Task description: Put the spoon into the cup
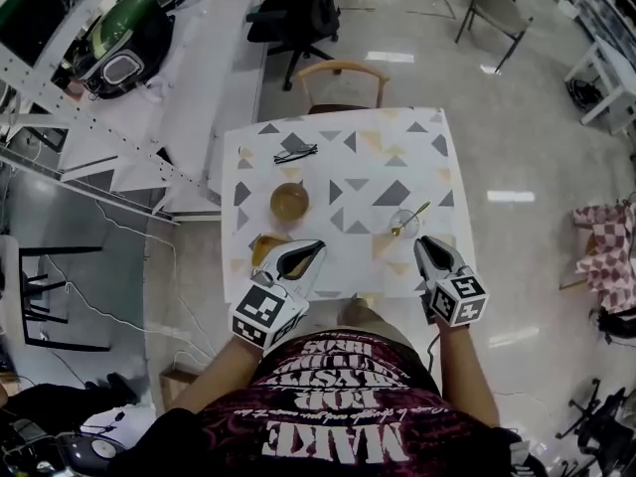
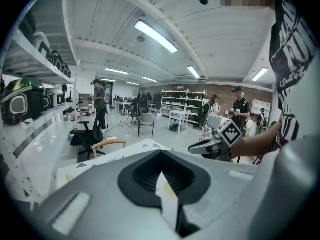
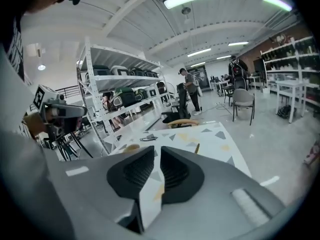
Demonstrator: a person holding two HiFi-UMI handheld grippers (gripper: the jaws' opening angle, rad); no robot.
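A clear glass cup (image 1: 402,225) stands on the patterned table (image 1: 338,266), towards its right side. A gold spoon (image 1: 415,214) rests in the cup with its handle leaning out to the upper right; the handle (image 3: 197,148) also shows in the right gripper view. My right gripper (image 1: 423,242) hovers just below the cup, its jaws drawn together to a thin slit with nothing in them. My left gripper (image 1: 316,247) hangs over the table's near left part, shut and holding nothing. Each gripper appears in the other's view: right gripper (image 2: 199,146), left gripper (image 3: 80,111).
A brown bowl (image 1: 289,202) sits left of centre and a pair of glasses (image 1: 295,153) lies behind it. A wooden chair (image 1: 342,79) stands at the table's far edge. Metal shelving (image 1: 89,87) runs along the left. People stand far off in the room.
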